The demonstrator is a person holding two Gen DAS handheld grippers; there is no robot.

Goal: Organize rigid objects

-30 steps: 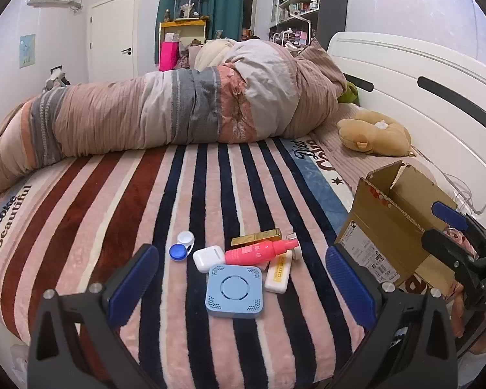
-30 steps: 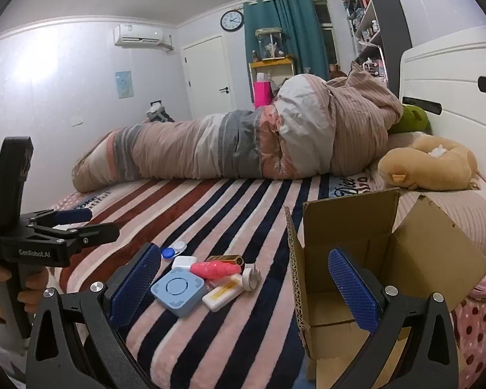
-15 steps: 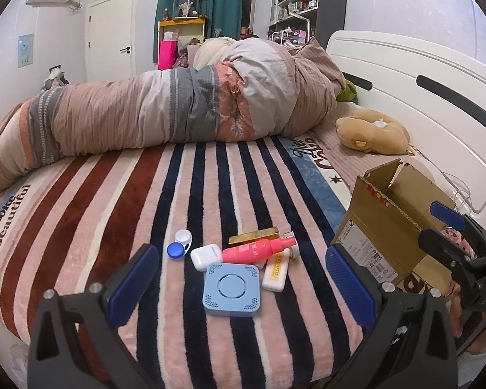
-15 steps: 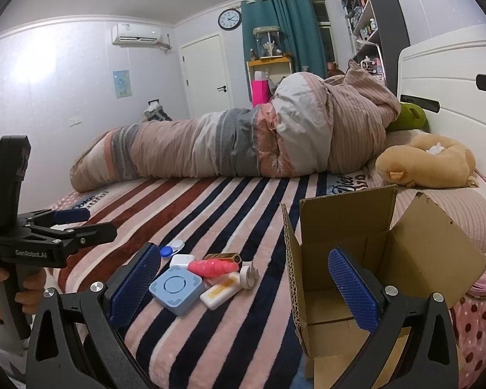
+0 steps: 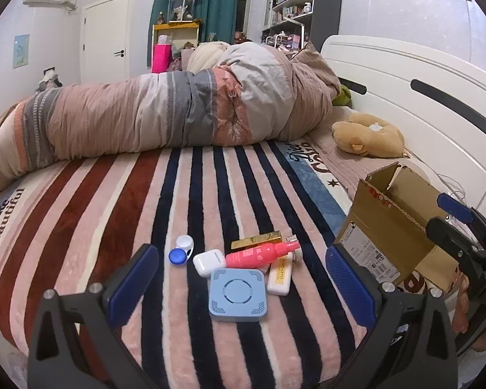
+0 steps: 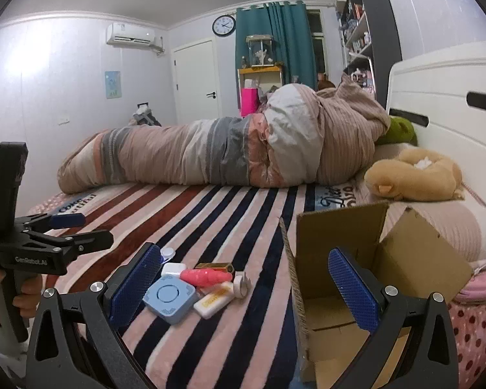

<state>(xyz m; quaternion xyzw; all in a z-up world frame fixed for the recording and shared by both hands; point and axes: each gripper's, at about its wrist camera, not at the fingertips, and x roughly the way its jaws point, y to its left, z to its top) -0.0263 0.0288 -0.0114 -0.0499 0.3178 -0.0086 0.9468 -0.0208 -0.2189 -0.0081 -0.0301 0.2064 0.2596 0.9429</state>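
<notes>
Both the left hand-held gripper [image 5: 241, 280] and right hand-held gripper [image 6: 243, 283] are held released (nothing grasped) above the striped bed [image 5: 90, 201]; the open brown cardboard box [image 6: 366, 259] is set near its headboard edge.

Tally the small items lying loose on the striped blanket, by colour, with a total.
Blue: 2 (square device, contact lens case)
White: 2 (earbud case, tube)
Pink: 1 (spray bottle)
Gold: 1 (bar)
Total: 6
</notes>
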